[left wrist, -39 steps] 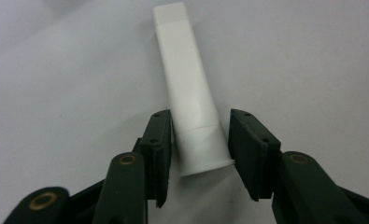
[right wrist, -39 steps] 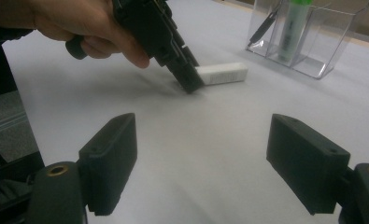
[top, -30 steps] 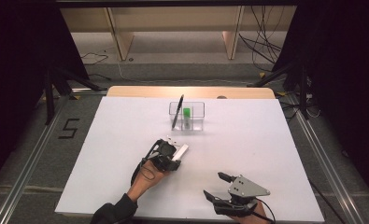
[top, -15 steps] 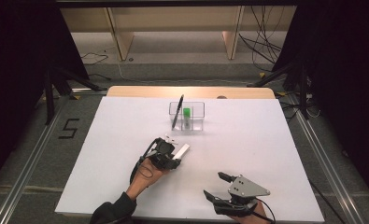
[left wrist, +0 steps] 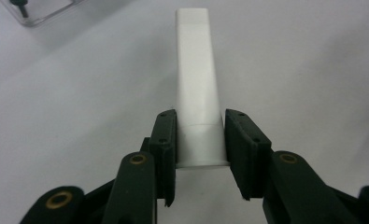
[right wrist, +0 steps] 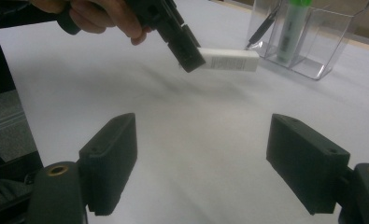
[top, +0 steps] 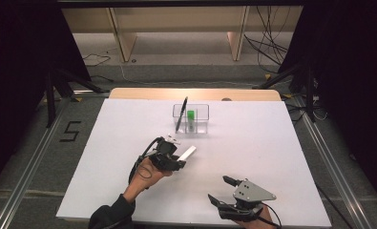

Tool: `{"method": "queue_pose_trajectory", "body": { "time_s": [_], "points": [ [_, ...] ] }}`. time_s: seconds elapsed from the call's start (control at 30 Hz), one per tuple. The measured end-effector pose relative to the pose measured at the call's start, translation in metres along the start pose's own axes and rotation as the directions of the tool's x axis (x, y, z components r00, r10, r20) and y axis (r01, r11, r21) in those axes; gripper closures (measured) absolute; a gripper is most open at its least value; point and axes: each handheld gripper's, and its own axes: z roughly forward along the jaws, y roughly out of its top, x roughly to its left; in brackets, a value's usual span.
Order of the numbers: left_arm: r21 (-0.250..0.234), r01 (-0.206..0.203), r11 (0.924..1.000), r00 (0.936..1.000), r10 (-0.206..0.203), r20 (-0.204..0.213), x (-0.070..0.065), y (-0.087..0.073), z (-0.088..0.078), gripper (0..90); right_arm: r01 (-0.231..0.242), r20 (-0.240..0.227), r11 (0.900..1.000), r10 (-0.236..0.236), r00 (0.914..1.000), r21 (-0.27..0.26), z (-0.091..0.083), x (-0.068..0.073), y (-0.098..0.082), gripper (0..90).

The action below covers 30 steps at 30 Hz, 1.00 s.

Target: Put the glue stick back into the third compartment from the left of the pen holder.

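My left gripper [top: 180,160] is shut on one end of a flat white bar [top: 187,153], held a little above the white table [top: 272,143]. In the left gripper view the white bar [left wrist: 197,88] runs straight out between the two black pads [left wrist: 166,144]. From the right gripper view the same bar [right wrist: 231,60] sticks out sideways from the left gripper [right wrist: 191,63]. My right gripper [top: 220,190] rests near the table's front edge, open with nothing between its jaws [right wrist: 201,158].
A clear plastic box [top: 192,118] stands at the back middle of the table. It holds a black pen [top: 181,114] leaning upright and a green marker [top: 190,119]. Dark floor and cables surround the table.
The left hand with the white bar has shifted slightly. The right gripper has stayed where it was.
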Motion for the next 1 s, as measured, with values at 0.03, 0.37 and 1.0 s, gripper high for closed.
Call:
{"method": "queue_pose_trajectory", "body": {
  "time_s": [0.03, 0.37, 1.0],
  "points": [
    [-0.002, -0.005, 1.0000, 0.9999, 0.005, 0.011, -0.002, 0.001, -0.002, 65.3, 0.001, 0.001, 1.000, -0.001, 1.0000, -0.001, 0.000, 0.000, 0.000, 25.5],
    [0.030, -0.090, 0.9955, 0.9913, 0.086, 0.099, -0.028, 0.006, -0.005, 65.4, 0.051, 0.049, 0.998, -0.050, 0.9975, -0.026, -0.002, 0.003, 0.001, 25.6],
    [0.051, -0.172, 0.9838, 0.9704, 0.161, 0.181, -0.057, 0.010, -0.007, 67.2, 0.201, 0.118, 0.980, -0.201, 0.9725, 0.010, 0.001, 0.014, -0.001, 25.3]
  ]
}}
